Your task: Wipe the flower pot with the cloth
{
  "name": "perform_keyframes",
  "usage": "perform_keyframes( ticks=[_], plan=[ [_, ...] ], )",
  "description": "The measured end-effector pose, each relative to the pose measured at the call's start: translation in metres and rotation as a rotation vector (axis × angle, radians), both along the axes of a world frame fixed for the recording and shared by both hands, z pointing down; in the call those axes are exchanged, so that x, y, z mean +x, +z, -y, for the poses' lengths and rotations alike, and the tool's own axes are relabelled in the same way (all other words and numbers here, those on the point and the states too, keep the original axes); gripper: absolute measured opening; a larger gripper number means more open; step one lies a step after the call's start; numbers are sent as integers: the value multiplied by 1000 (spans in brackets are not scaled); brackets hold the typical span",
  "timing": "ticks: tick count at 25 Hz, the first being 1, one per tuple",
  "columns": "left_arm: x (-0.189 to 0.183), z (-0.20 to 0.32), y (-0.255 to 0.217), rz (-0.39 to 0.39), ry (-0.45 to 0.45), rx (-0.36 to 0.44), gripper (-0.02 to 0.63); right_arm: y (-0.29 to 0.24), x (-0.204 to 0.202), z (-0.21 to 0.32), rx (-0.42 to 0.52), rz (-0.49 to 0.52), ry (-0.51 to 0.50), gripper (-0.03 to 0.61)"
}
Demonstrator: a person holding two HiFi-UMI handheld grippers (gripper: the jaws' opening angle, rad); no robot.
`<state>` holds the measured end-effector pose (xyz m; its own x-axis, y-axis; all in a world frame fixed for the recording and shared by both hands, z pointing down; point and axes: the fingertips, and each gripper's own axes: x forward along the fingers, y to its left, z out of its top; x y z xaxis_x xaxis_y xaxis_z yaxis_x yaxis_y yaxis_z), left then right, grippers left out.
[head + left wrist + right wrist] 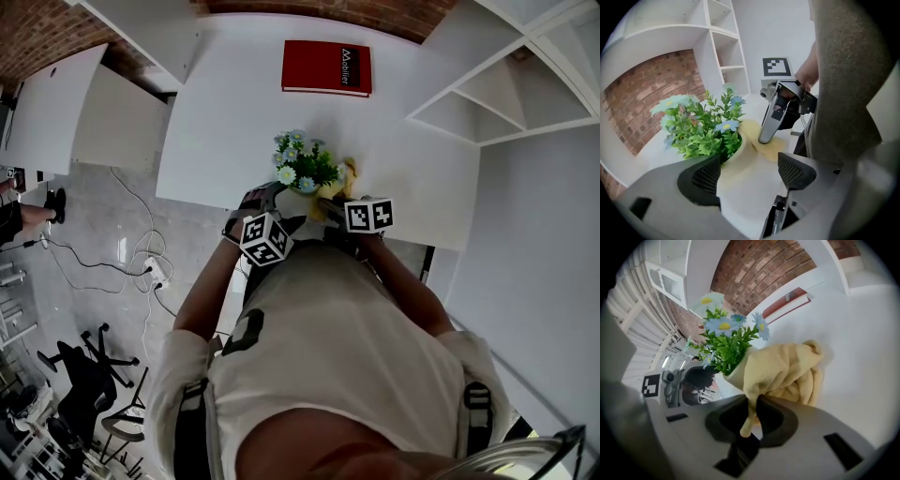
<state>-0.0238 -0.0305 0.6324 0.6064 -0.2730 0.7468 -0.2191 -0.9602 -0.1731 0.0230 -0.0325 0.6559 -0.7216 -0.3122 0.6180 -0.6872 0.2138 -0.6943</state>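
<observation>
I see a white table point(234, 112) with the flower pot point(740, 157) near its front edge. My left gripper point(752, 172) clamps the pot. My right gripper point(752, 416) pinches the yellow cloth point(787, 371), which lies bunched against the pot's side.

The right gripper point(754, 405) pinches a twisted tail of the yellow cloth point(787, 371) at 6 o'clock; the cloth bunches just above, pressed against the white flower pot point(734, 377) at its 9 o'clock; leaves and pale flowers point(725, 341) rise toward 11; the left gripper point(699, 380) sits at the pot's 9 o'clock; a red book point(787, 304) lies on the white table point(862, 352) at 1 o'clock, below a brick wall point(759, 273).
</observation>
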Motion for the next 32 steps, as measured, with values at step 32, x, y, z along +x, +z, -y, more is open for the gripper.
perform_keyframes(
  ticks=[32],
  plan=[
    [-10,21,-7,-199,-231,-315,385,-18,2,1,64,20,29,58]
  ],
)
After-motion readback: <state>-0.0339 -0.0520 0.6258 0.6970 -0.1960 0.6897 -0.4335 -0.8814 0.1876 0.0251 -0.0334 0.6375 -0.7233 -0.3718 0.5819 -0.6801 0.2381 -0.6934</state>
